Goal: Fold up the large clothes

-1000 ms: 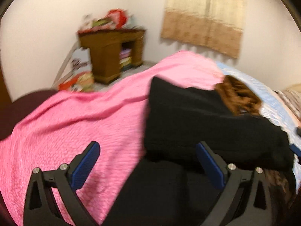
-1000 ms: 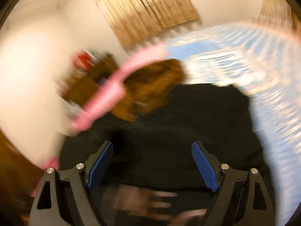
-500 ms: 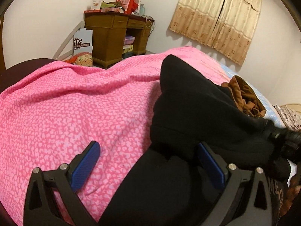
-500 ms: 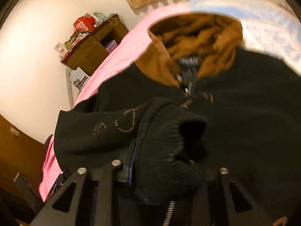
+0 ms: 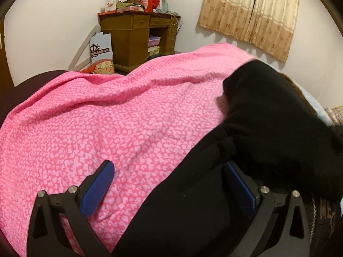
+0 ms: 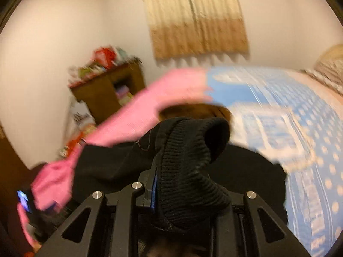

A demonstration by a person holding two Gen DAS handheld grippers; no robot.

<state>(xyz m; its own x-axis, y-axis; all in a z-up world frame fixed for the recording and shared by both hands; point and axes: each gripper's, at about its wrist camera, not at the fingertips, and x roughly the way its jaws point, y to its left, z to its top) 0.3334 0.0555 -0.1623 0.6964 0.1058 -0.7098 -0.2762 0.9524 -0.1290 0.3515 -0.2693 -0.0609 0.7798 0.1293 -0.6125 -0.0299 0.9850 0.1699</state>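
A large black jacket (image 5: 268,111) lies on a pink blanket (image 5: 107,117) spread over the bed. My left gripper (image 5: 169,167) hangs open low over the jacket's left edge, one blue pad (image 5: 100,184) above the blanket and the other (image 5: 240,184) against black cloth. In the blurred right wrist view my right gripper (image 6: 171,192) is shut on the jacket's ribbed black cuff (image 6: 188,150), which stands up out of the jaws. The rest of the jacket (image 6: 107,162) hangs below it. Its brown lining (image 6: 193,111) shows just behind the cuff.
A cluttered brown wooden desk (image 5: 130,36) stands in the far corner, with boxes on the floor beside it. A beige curtain (image 5: 250,10) hangs on the back wall. A blue patterned sheet (image 6: 289,117) covers the bed to the right of the blanket.
My right gripper closed on the black cuff and lifted it up off the jacket. The left gripper sank slightly toward the bed and stayed open.
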